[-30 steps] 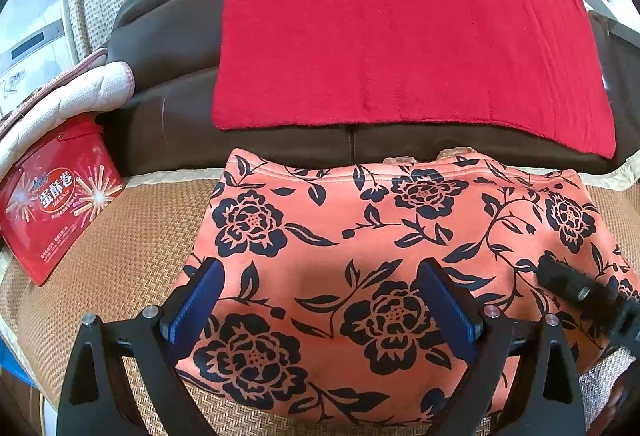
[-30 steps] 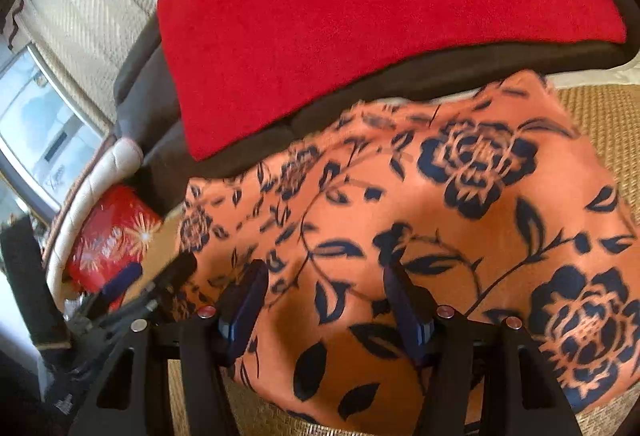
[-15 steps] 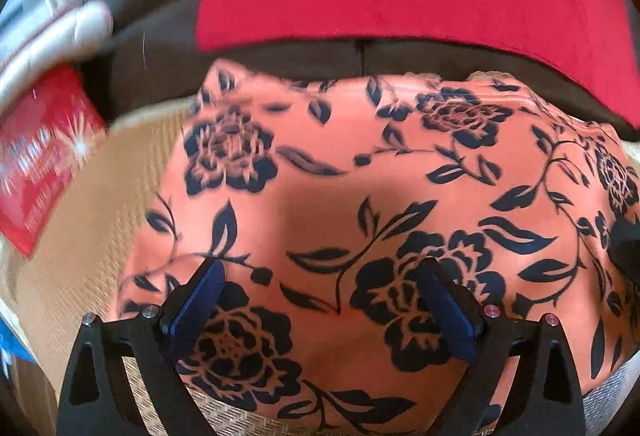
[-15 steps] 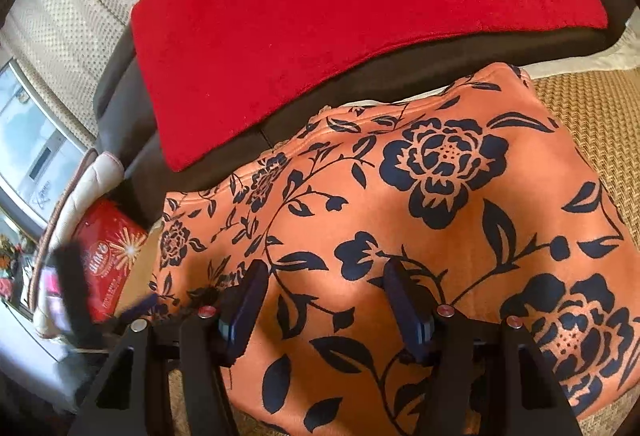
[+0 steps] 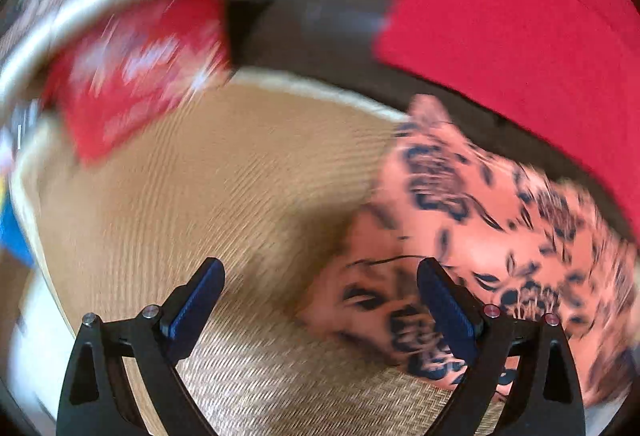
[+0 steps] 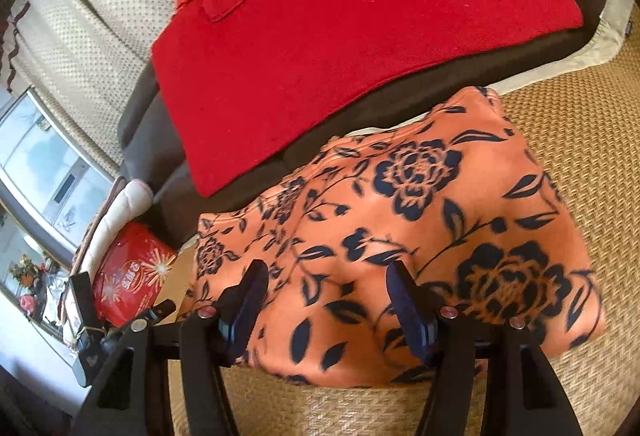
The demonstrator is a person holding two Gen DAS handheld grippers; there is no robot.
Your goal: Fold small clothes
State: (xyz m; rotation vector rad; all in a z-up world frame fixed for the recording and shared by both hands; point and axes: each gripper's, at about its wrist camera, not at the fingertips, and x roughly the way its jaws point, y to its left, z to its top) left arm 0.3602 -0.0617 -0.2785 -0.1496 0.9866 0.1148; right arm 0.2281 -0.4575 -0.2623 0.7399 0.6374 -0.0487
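Orange cloth printed with dark blue flowers, a folded small garment (image 6: 420,220), lies flat on a woven straw mat (image 6: 580,140), at the mat's far edge where it meets a dark brown cushion (image 6: 400,88). Its long axis runs along that far edge, from the mat's left side toward its middle. The right tongs (image 6: 326,300) hover above the garment's near edge with their jaws moderately apart and nothing between the blue pads; the jaws have just been opening a little. From the left wrist view, which is blurred by motion, the left tongs (image 5: 318,300) stand wide open and hold nothing. They sit over bare mat (image 5: 224,196) at the garment's (image 5: 500,216) left end, with the right-hand pad over the cloth's edge and the left-hand pad over the mat. Whether that pad touches the cloth cannot be told. A red towel (image 6: 340,36) lies spread on the brown cushion beyond the garment. A red snack bag (image 6: 132,280) leans at the mat's far left corner, beside a white padded cushion (image 6: 116,212); what the bag holds cannot be seen.
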